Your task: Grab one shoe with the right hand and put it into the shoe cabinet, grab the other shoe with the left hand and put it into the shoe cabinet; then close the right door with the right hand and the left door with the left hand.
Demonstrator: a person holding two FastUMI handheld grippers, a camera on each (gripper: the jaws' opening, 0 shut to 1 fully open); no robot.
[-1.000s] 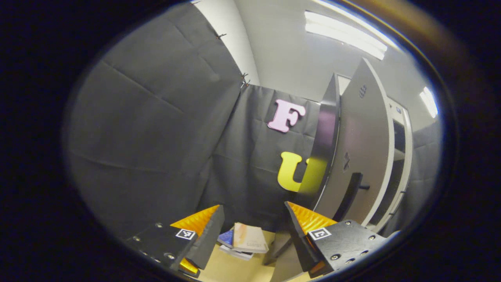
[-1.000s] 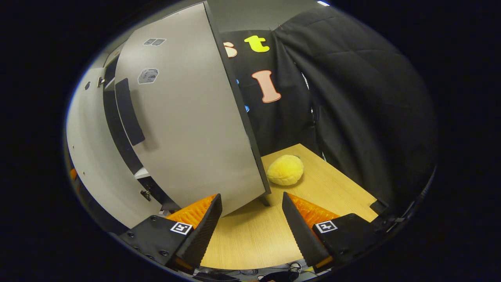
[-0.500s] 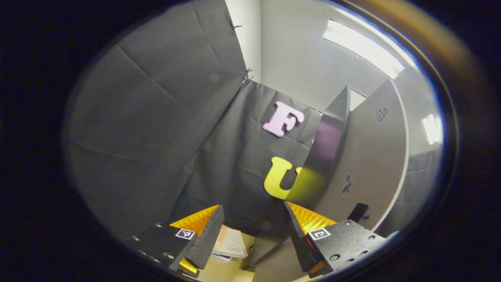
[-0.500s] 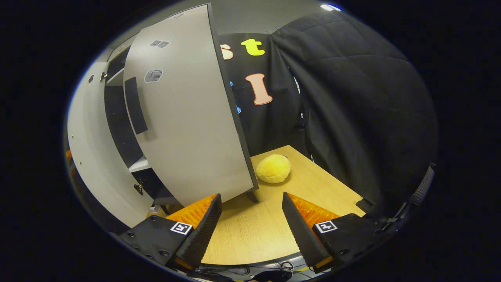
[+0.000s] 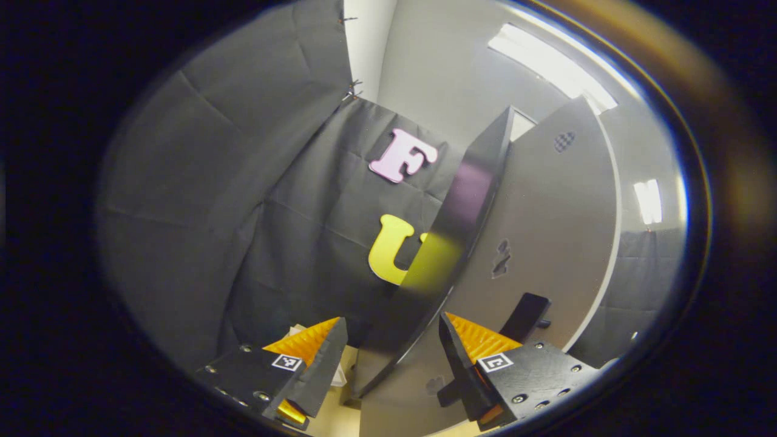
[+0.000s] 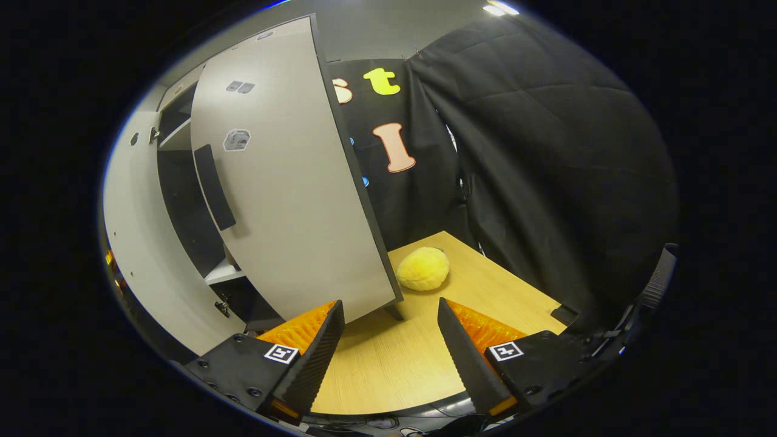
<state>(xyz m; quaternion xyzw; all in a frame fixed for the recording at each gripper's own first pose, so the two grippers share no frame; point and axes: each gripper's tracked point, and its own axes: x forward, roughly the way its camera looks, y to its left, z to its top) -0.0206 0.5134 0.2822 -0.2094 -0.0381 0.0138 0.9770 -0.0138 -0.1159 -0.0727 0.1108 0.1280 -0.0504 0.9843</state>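
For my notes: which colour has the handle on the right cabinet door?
Black; the handle shows best in right gripper view.

Recording booth, cloth walls (image 6: pixel 546 152), ceiling lights (image 5: pixel 546 60)

A yellow plush toy (image 6: pixel 424 268) lies on the wooden table (image 6: pixel 388 370) near the black cloth wall (image 6: pixel 546 182).

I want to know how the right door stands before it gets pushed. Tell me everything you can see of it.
The right door is a tall flat panel, pale grey on its face with a dark edge and a dark vertical bar handle. Two small stickers sit near its top. It stands ajar, a gap showing the dark cabinet interior and a white shelf. The open right gripper hovers near its lower corner, not touching.
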